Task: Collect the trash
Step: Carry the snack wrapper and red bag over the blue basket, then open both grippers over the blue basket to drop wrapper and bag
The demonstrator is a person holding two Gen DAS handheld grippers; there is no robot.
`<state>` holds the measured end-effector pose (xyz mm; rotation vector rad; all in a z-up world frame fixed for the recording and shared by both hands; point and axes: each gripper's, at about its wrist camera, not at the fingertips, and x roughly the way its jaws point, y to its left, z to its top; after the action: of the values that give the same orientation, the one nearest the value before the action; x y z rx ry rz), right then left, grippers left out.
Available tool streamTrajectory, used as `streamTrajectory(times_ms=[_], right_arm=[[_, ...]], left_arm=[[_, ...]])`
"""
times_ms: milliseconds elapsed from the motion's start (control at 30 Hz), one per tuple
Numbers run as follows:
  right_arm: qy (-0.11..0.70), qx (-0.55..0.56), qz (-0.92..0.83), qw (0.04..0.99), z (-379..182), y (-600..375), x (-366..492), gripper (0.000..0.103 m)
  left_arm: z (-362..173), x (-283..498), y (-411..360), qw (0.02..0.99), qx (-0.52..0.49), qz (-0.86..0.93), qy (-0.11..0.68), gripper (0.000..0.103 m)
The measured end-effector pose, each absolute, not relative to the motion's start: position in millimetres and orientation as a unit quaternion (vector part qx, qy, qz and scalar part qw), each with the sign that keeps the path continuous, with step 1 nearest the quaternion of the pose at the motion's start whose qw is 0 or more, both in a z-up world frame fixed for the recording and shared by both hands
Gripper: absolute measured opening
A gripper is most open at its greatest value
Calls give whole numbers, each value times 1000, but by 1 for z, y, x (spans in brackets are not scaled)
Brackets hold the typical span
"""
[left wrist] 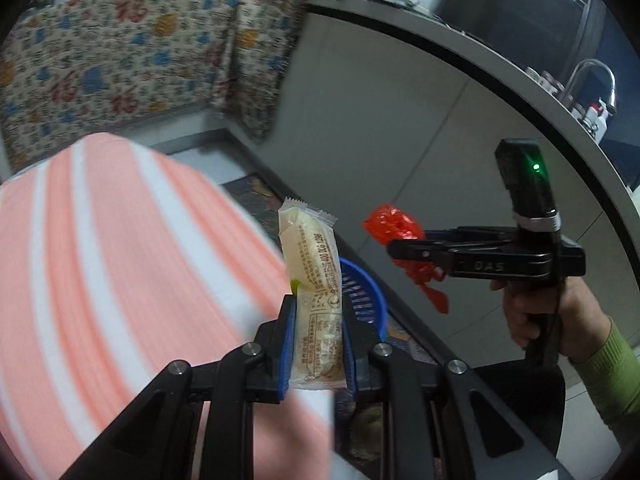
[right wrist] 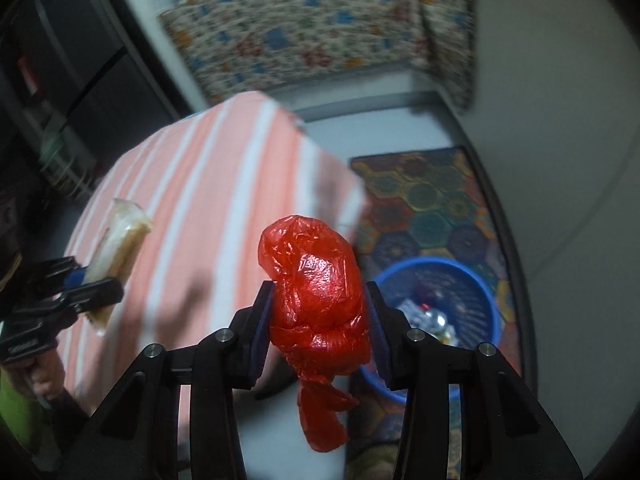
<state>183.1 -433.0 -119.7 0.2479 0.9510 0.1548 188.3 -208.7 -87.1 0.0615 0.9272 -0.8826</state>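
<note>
Left wrist view: left gripper (left wrist: 318, 320) clamps pale yellow printed plastic snack wrapper (left wrist: 314, 276) at its lower half, centre frame, upright. Wrapper looks light, thin, slippery film; hold low across flat faces. Blue slotted plastic basket (left wrist: 370, 292) just behind. Right gripper (left wrist: 394, 248) at right, closed on crumpled red plastic bag (left wrist: 394, 222).

Right wrist view: right gripper (right wrist: 318, 320) squeezes red bag (right wrist: 316, 280) mid-bulk, centre frame, tail dangling below. Soft, weightless, compressible; likely clings on release. Basket (right wrist: 490, 300) lower right, holding shiny scraps. Peach-and-white striped cloth (right wrist: 192, 184) at left.

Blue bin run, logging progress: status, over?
Left gripper shut on snack wrapper. Right gripper shut on red plastic bag. Blue bin below, unobstructed.
</note>
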Motion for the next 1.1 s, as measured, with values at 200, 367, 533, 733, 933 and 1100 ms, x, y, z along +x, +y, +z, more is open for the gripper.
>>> streamTrajectory(times_ms=[200,367,533,733,933,1100], right_arm=[[474,164,22,865,-162,-499,183,45],[486,200,1,851,-197,-533,195,45],[500,235,-6,834,-225,-559,206,50],[482,286,-7,828,-236,-578,197,83],[444,257,-49,857,-195,-578,169,103],[422,193,-76,883,-150,-549,129,103]], left_arm=[[-136,203,-287,769,41,-425,475,21],[-173,217,-330,756,57,-421,498,21],[-198,226,-352,760,65,-402,507,32],[-198,222,-355,771,48,-395,497,50],[-148,190,-330,822,73,-382,416,73],[-110,149,-288,852,81,-385,345,86]])
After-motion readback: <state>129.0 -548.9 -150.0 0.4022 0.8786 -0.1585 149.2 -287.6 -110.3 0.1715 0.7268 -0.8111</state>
